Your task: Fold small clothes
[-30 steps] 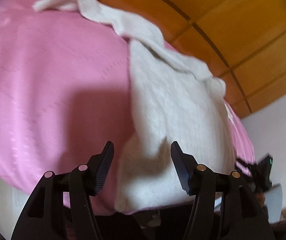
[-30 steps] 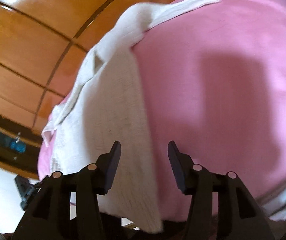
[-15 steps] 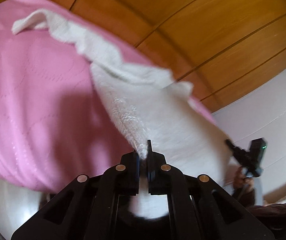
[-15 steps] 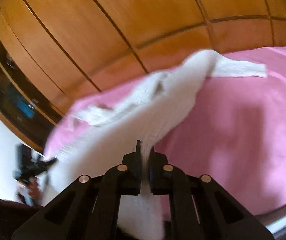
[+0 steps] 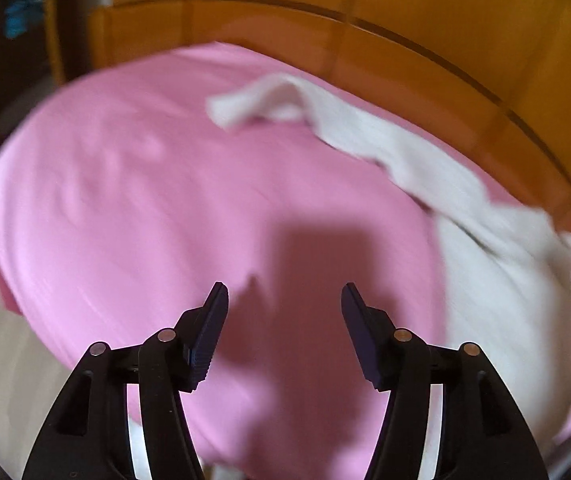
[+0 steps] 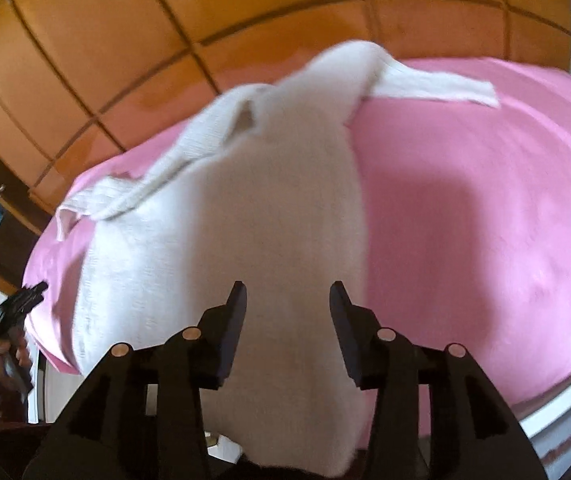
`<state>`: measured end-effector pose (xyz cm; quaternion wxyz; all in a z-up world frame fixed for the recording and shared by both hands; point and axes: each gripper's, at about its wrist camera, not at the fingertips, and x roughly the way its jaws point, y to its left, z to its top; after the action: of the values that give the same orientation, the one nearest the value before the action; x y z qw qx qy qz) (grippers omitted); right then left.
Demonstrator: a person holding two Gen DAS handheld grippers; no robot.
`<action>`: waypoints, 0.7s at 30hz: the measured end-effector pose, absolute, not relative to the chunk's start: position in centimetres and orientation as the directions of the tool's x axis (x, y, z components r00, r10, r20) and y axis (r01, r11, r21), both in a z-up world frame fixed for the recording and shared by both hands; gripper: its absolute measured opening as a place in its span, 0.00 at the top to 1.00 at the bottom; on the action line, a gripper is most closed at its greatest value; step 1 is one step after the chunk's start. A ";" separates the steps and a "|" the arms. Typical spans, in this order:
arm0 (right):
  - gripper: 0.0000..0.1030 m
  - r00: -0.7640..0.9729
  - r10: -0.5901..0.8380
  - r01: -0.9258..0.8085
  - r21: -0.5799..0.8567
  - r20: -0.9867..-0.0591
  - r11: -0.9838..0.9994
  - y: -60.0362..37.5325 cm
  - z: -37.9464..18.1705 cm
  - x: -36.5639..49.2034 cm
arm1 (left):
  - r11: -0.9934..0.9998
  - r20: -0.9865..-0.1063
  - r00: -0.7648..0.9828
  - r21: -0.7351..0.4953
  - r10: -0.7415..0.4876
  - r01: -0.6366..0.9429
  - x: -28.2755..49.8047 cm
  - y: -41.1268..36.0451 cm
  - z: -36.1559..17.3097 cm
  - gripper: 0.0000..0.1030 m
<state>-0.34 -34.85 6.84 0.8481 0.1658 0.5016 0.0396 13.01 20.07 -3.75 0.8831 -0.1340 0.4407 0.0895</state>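
A white knitted garment (image 6: pixel 269 216) lies on a pink bedspread (image 6: pixel 485 208). Its body runs toward me and hangs over the near edge, and one sleeve (image 6: pixel 437 84) stretches right at the far end. My right gripper (image 6: pixel 287 300) is open and empty just above the garment's near part. In the left wrist view the garment (image 5: pixel 485 280) lies along the right side, with a sleeve end (image 5: pixel 253 104) curled at the far middle. My left gripper (image 5: pixel 284 300) is open and empty over the bare bedspread (image 5: pixel 145 208), left of the garment.
A wooden panelled headboard (image 6: pixel 165 40) runs behind the bed. The bed's near edge drops to a pale floor (image 5: pixel 1 360) at the left. The left gripper and the hand holding it (image 6: pixel 9 320) show at the far left of the right wrist view.
Half a second ago both grippers were shut on the garment's near edge. Both have opened and let it go. The left gripper has swung left over the bare bedspread.
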 end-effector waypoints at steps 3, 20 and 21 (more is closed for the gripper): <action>0.56 0.483 0.274 0.040 0.334 -0.831 0.942 -31.9 6.4 1.5 | 0.927 -0.786 0.610 -0.148 0.100 -0.343 15.3 22.9 -3.5 0.44; 0.66 0.327 0.428 -0.271 0.351 -0.842 0.897 -16.0 0.1 15.6 | 0.964 -0.774 0.600 0.045 0.200 -0.264 29.5 25.5 -5.5 0.96; 0.68 0.306 0.427 -0.294 0.342 -0.851 0.892 -15.0 -0.7 16.3 | 0.964 -0.767 0.616 0.011 0.177 -0.264 29.0 25.9 -4.6 0.97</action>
<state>16.32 -15.02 -0.70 0.8059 0.0608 0.5447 0.2238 29.01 25.90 -4.61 0.8975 -0.0517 0.4205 0.1229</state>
